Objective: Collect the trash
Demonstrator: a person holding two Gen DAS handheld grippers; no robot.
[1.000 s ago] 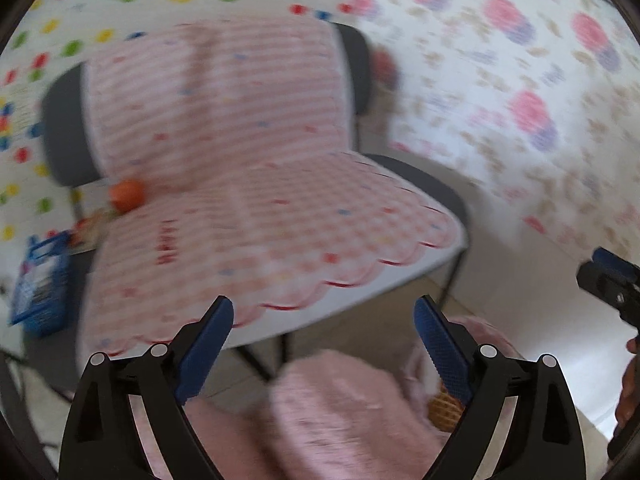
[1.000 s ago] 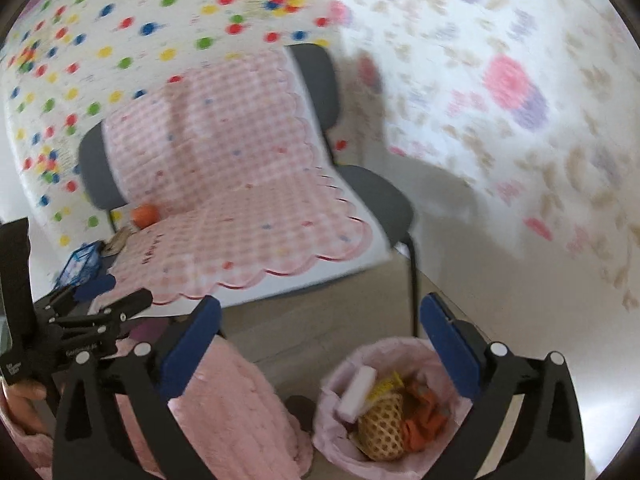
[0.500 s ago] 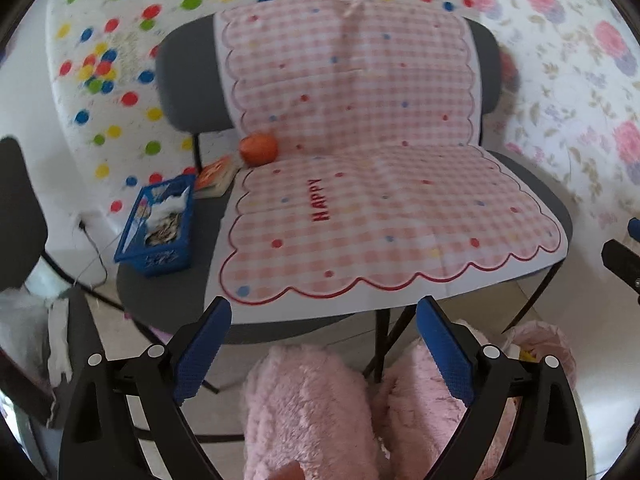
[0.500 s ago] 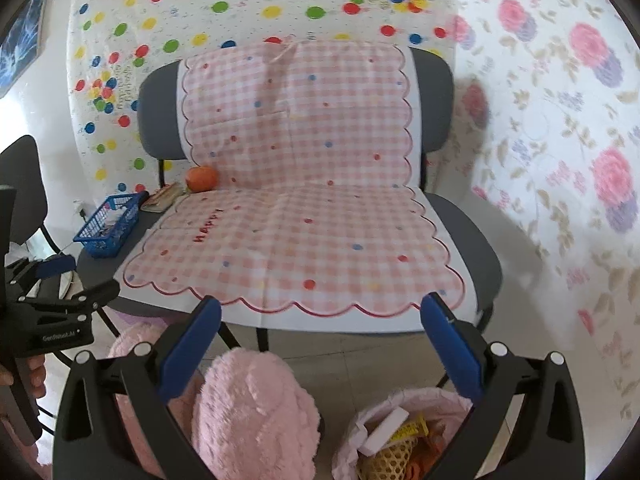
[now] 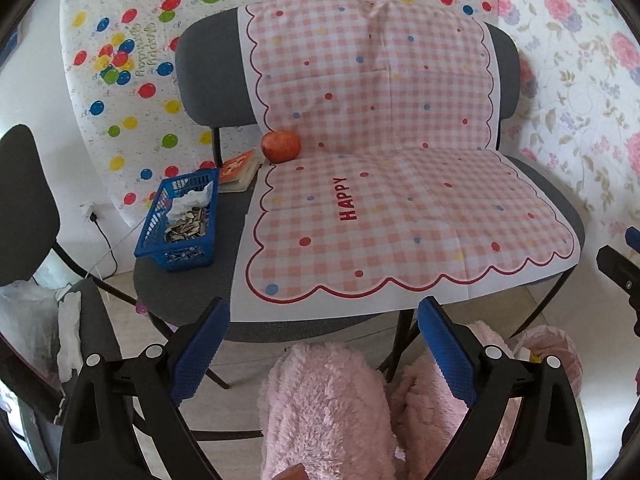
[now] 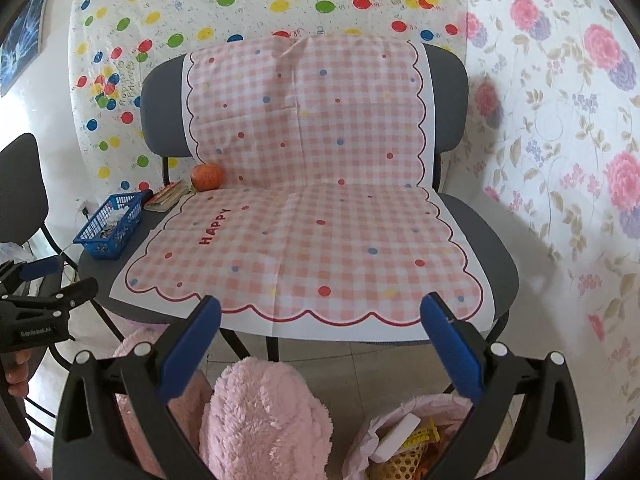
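left gripper (image 5: 322, 344) wide open, empty | right gripper (image 6: 320, 336) wide open, empty | risk: grabbing basket (image 5: 180, 224) tilted spills shells (image 5: 188, 228); apple (image 5: 281, 146) may roll off

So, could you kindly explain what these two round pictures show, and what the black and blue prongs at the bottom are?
There is no robot here: a person holds a hand-operated claw in each hand, each with a fisheye camera looking along its blue fingers. One picture is from the left claw, the other from the right claw. Both are open and hold nothing. Ahead is a chair under a pink checked cloth, with an orange fruit and a blue basket of scraps. A pink-lined trash bin stands on the floor.
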